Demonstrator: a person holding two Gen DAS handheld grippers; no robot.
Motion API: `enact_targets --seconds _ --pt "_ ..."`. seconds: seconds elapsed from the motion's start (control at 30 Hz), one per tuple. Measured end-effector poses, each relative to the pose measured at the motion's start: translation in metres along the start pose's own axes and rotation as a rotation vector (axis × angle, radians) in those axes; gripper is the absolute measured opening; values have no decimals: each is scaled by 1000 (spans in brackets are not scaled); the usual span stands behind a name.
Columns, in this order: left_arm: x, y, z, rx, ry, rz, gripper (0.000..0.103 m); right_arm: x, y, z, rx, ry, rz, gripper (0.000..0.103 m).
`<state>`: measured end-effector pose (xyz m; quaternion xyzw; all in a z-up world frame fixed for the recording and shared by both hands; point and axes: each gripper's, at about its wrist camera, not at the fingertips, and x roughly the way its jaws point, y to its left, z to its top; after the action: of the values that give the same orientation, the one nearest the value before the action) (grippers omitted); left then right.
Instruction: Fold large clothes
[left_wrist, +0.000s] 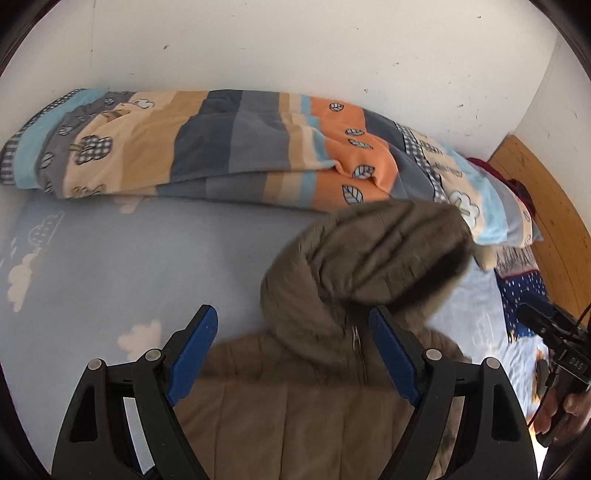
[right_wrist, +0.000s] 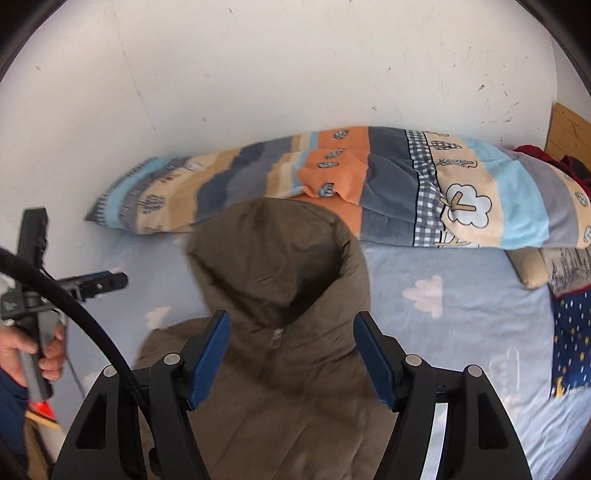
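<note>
A brown hooded puffer jacket (left_wrist: 317, 369) is laid flat on the light blue cloud-print bedsheet (left_wrist: 110, 266), hood (right_wrist: 273, 254) pointing toward the white wall (right_wrist: 258, 92). The left gripper (left_wrist: 291, 347) is held above the jacket's collar with its blue-padded jaws spread wide, nothing between them. The right gripper (right_wrist: 291, 354) is likewise spread wide over the zipper top (the pull is seen just below the hood) and grips nothing. A folded striped quilt (left_wrist: 221, 147) is stretched along the wall behind the hood. A wooden headboard (left_wrist: 546, 229) is seen at the far right.
</note>
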<state>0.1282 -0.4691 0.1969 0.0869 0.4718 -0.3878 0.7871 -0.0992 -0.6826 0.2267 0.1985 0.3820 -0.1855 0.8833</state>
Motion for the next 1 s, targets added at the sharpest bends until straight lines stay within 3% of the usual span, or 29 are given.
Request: enact_targets --seconds 0.43,0.47,0.5,0.53,0.57,0.6,0.73,1.0 --pt "82 -10 30 194 -44 -78 83 101 -43 46 -7 8 2 73" --pt "87 -13 31 197 -49 -73 83 106 -45 45 -2 6 6 67" --pt "90 -15 30 199 -63 -62 72 112 -46 45 3 10 18 44" --pt "93 -18 30 196 -65 -74 41 118 -48 43 7 23 8 27" --pt "98 -20 30 186 -42 -82 23 122 -49 42 12 31 -5 10" --pt "98 -20 28 177 -41 -69 9 123 -51 39 25 25 2 10" --pt "75 -24 14 215 -83 -76 9 99 -53 27 60 -33 13 8" --pt "-18 -24 -43 232 -113 -144 8 22 -26 -9 17 -84 39 8"
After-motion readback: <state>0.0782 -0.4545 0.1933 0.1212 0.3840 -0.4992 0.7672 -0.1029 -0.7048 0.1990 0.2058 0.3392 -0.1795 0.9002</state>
